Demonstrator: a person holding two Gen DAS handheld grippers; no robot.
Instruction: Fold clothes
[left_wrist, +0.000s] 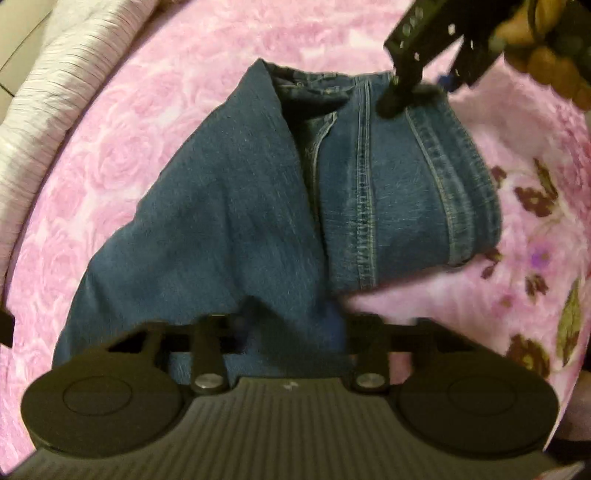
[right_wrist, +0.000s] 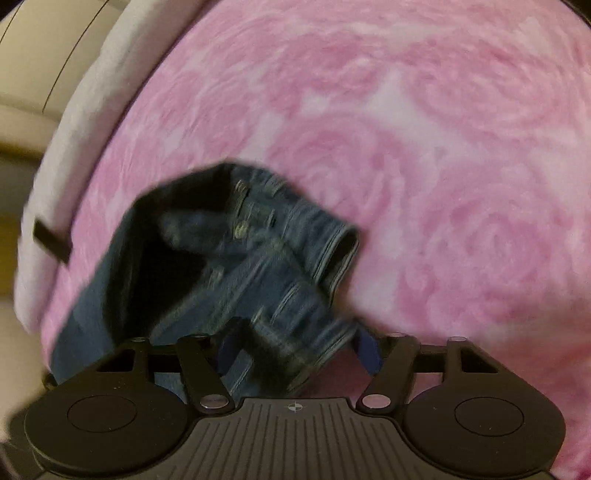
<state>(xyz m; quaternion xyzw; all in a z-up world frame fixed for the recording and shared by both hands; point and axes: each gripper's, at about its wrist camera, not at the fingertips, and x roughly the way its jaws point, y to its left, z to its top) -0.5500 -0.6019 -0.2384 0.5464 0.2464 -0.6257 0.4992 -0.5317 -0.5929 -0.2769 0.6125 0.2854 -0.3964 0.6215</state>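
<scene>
Denim fills the space between the left gripper (left_wrist: 291, 332)'s fingers; whether its pads press the cloth I cannot tell. Beyond, the half-folded jeans (left_wrist: 236, 206) lie on the pink rose blanket (left_wrist: 155, 122), with bare blanket all round and the bed's pale edge (left_wrist: 48, 103) left. Farther off, the right gripper (left_wrist: 421, 92), tilted steeply down, pinches the waistband corner.
</scene>
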